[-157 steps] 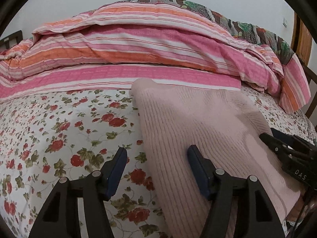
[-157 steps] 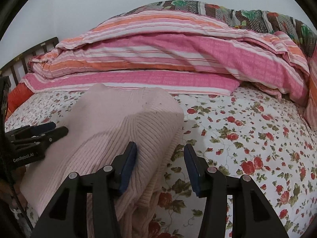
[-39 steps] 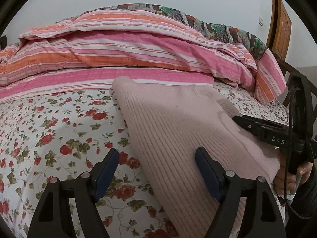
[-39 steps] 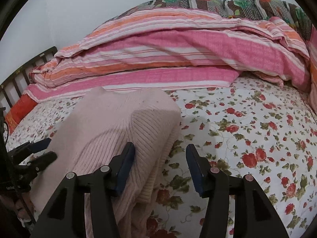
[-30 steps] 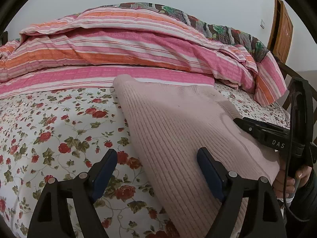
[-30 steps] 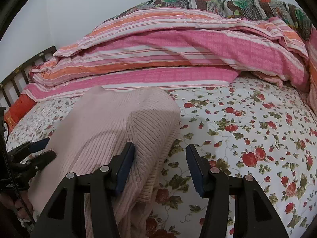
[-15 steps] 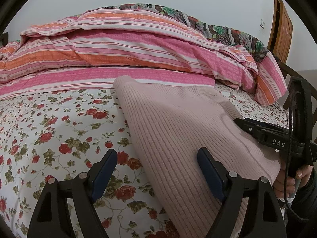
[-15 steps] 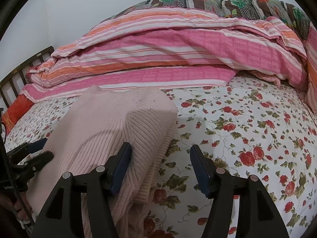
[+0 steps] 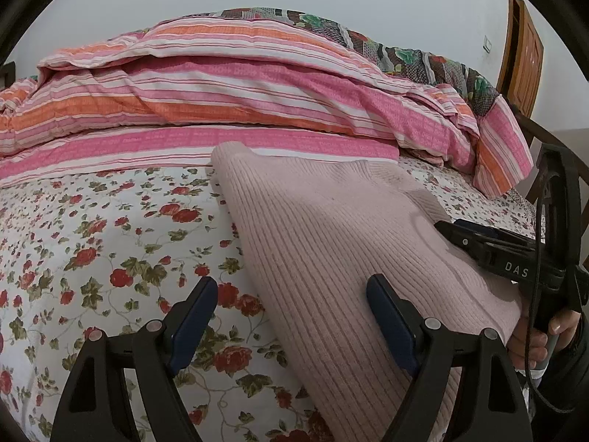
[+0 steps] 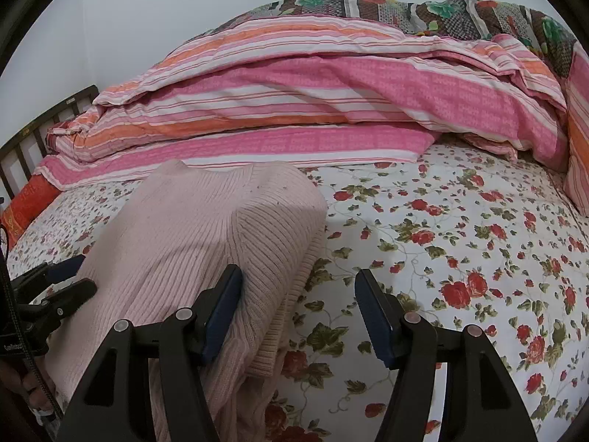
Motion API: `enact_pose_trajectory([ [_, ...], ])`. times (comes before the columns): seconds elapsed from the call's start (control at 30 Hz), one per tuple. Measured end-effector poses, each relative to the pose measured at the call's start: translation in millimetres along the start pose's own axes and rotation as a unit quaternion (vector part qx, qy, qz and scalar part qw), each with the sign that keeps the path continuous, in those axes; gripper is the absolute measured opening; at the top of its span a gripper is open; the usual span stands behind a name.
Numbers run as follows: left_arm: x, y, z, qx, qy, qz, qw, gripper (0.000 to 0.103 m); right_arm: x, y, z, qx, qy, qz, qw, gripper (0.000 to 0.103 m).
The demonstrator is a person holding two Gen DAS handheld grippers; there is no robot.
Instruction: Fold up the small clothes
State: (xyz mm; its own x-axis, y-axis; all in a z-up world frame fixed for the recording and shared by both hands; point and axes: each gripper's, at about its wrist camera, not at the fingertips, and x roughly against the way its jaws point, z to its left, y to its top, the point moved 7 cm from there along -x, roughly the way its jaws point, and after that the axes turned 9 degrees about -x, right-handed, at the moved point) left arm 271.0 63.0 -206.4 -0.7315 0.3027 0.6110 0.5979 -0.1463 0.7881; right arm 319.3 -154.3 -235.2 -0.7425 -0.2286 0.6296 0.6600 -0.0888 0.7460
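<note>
Straddling the left edge of the pink ribbed sweater on the floral bedsheet, left gripper spread, holding nothing. Right gripper likewise released over the right edge. Barely shifted since a second ago; fold apparently complete.

light: soft, even | shadows: faint | edges: fisheye-warped, vignetted | focus: seemingly sharp

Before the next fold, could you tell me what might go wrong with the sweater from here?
Both claws, left and right, are open and straddle the pink ribbed sweater's side edges, so closing may pinch only the top layer. The stacked layers at its right edge could slide apart when lifted.
</note>
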Motion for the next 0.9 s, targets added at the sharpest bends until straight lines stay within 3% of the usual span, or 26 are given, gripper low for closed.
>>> enact_pose_trajectory([
  [0.33,-1.9,2.9,3.0,0.014,-0.009,0.004,0.9999,0.084,5.6,-4.1,0.5,0.008,-0.012,-0.01,1.0,0.062],
  [0.53,1.7,4.8,-1.2,0.012,0.012,0.001,0.9999,0.083,14.3,-3.8,-3.9,-0.008,-0.014,-0.004,1.0,0.063],
  [0.9,10.4,-0.3,-4.4,0.031,0.015,0.008,0.9994,0.081,61.5,-20.0,-11.0,-0.024,-0.052,0.002,0.998,0.065],
])
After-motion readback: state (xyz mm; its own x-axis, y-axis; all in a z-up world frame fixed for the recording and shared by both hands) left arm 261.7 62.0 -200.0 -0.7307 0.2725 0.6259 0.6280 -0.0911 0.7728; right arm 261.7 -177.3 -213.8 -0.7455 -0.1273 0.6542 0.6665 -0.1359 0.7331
